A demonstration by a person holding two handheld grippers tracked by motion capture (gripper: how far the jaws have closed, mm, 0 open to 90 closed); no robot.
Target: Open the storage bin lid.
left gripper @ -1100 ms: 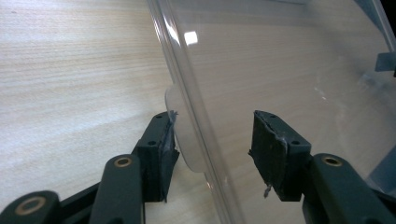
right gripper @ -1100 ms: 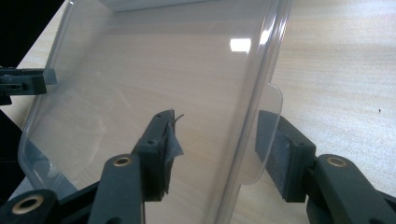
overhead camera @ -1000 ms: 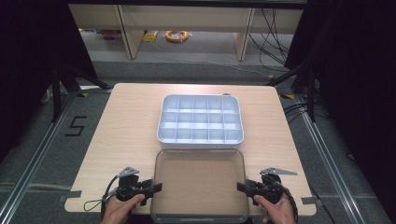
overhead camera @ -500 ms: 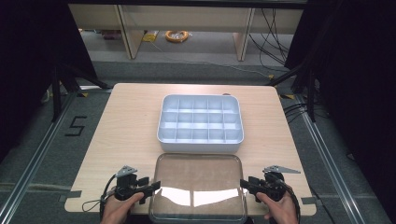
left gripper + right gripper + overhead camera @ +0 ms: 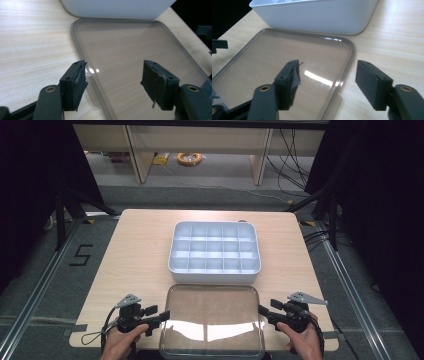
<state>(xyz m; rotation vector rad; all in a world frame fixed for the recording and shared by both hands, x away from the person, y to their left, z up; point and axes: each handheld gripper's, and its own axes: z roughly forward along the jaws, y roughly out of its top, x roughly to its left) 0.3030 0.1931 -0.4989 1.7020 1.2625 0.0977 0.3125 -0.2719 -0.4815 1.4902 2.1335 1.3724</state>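
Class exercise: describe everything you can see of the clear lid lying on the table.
The clear lid is a flat, see-through rectangle with rounded corners and a raised rim, plastic by its look. It lies flat on the wooden table, at the near edge, just in front of the white divided box. Light glints on it. The left tool and right tool straddle its side edges, jaws having just been opening, pads not pressing.

On the table I count one clear lid at six o'clock and one white divided tray at twelve. The tray has fifteen compartments. Two grippers, left and right.
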